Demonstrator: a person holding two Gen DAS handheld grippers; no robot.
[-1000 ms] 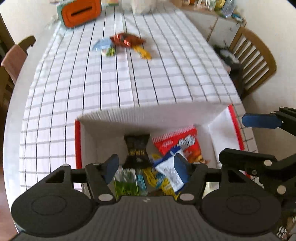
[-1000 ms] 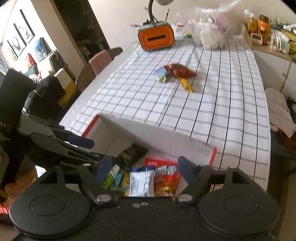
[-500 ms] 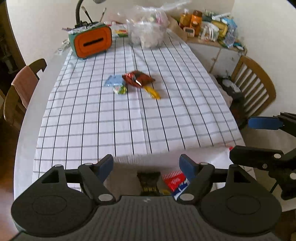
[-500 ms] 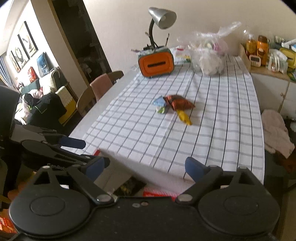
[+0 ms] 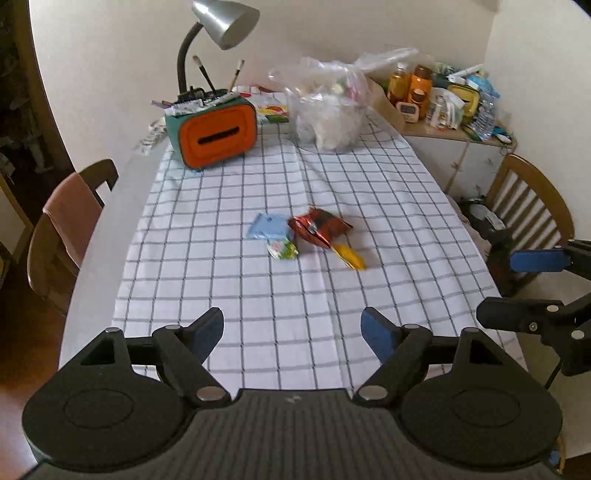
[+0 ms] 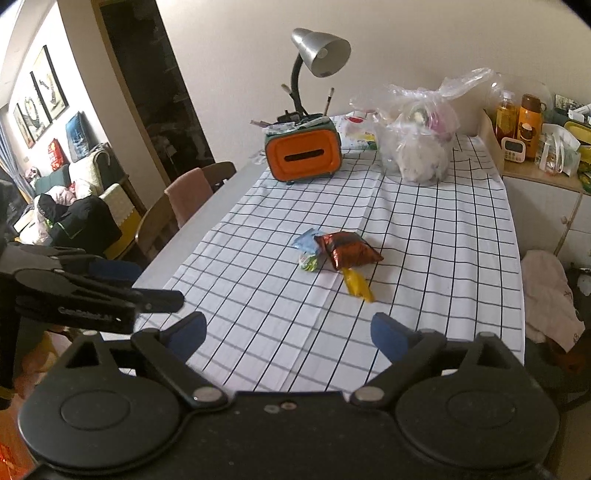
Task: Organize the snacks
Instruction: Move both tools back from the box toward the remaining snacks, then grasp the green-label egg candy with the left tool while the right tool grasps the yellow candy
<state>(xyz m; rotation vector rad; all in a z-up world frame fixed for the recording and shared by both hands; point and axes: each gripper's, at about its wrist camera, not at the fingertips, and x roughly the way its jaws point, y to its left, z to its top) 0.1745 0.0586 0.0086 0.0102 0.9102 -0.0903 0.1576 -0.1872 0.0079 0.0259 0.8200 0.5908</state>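
Snacks are seen in a small heap in the middle of the checked cloth [image 5: 280,302]. A red bag [image 5: 318,230] is laid there. A blue packet [image 5: 269,226] is found at its 9 o'clock, touching it. A green packet [image 5: 282,250] is tucked at its 7 o'clock, and a yellow packet [image 5: 349,255] is stretched out at its 5 o'clock.

The left gripper [image 5: 293,326] is held over the near edge of the cloth. Its jaws are being opened, and nothing is held between them. The right gripper [image 6: 288,332] is spread wide too, and nothing is held in it.

An orange box [image 5: 216,134] and a lamp [image 5: 221,22] are seen at 11 o'clock from the snacks. A clear bag [image 5: 328,107] is seen at 12 o'clock.
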